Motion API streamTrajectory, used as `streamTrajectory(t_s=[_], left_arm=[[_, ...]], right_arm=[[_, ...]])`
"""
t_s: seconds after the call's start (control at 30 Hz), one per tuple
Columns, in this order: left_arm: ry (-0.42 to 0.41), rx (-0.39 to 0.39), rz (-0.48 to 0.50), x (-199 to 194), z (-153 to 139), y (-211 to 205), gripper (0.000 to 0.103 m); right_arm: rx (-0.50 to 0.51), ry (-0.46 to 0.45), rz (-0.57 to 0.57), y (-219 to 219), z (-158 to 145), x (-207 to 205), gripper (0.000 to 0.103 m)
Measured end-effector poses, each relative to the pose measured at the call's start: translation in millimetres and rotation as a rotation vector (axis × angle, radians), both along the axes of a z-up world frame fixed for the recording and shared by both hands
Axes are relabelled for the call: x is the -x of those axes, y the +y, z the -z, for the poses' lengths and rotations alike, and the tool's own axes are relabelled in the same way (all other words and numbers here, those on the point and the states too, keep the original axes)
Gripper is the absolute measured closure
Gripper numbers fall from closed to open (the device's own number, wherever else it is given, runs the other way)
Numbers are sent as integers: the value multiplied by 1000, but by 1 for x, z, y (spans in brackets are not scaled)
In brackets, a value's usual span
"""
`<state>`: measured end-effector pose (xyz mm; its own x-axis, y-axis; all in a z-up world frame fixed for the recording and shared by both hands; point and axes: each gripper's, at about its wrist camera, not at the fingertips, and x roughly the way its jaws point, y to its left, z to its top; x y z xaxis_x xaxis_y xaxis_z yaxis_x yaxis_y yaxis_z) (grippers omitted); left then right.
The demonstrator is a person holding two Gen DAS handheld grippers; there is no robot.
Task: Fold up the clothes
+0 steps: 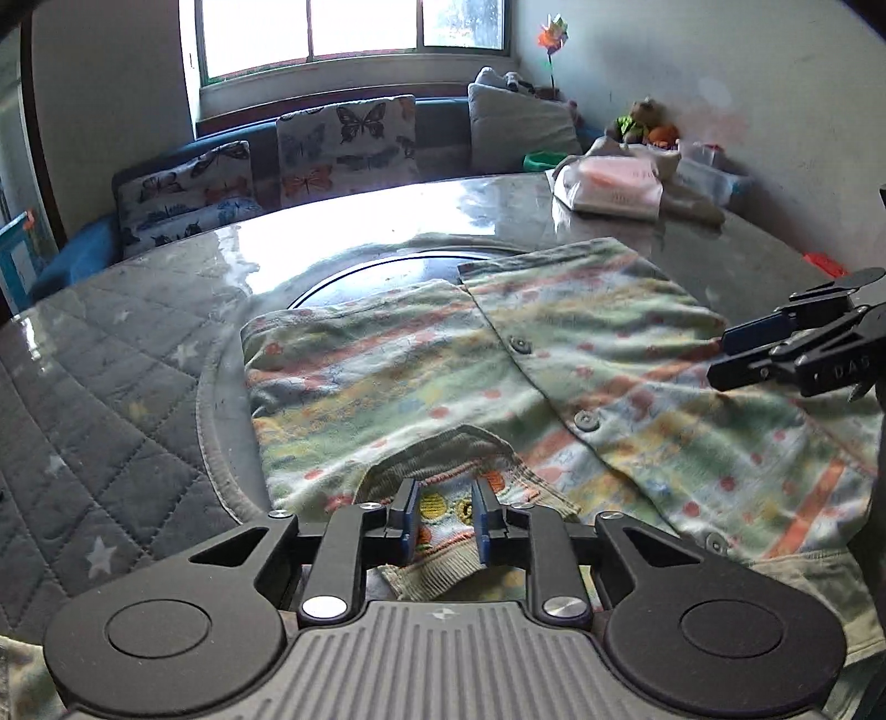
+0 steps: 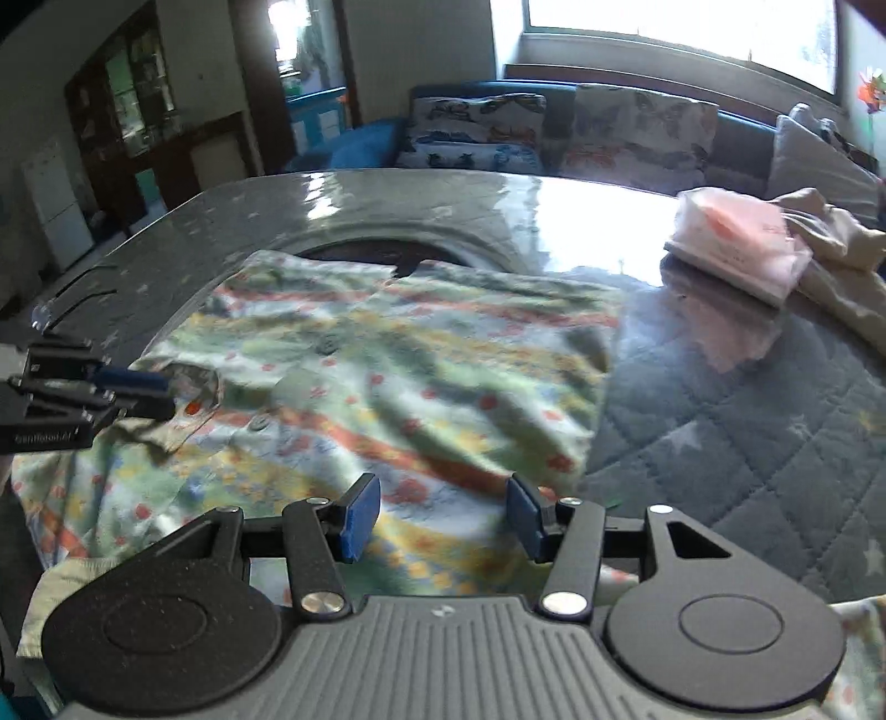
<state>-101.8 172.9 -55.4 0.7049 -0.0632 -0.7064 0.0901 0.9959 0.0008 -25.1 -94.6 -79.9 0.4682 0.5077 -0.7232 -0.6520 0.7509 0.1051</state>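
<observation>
A glossy round table [image 1: 354, 221] carries a grey quilted cover with stars [image 1: 99, 387]. At the table's far right edge lies a pink packet [image 1: 614, 185], touching a beige cloth [image 2: 841, 260]. Behind the table, a blue sofa [image 1: 83, 243] holds butterfly cushions [image 1: 346, 147] under a window [image 1: 354, 33]. A pinwheel [image 1: 554, 33] and toys [image 1: 645, 124] stand beyond the table's right corner.

One patterned shirt [image 1: 554, 354], two grippers, three butterfly cushions, one pink packet [image 1: 614, 185].

Green/orange/yellow striped, red-dotted shirt [image 1: 421, 365] w/ grey buttons [image 1: 586, 420]; grey star-quilted tablecloth [image 1: 111, 399]; butterfly-print cushions [image 1: 346, 147].
</observation>
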Motion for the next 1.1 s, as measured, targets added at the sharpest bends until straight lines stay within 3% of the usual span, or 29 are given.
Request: streamTrajectory(t_s=[0.3, 0.63, 0.9, 1.1], left_arm=[[27, 9, 20, -25, -3, 7, 65], [44, 47, -27, -74, -6, 33, 64], [37, 55, -125, -94, 2, 56, 59], [0, 54, -79, -71, -15, 37, 56]], right_arm=[[32, -17, -2, 17, 0, -41, 51], [57, -25, 6, 30, 7, -66, 51], [80, -48, -57, 15, -9, -37, 51], [99, -47, -72, -8, -17, -5, 51]])
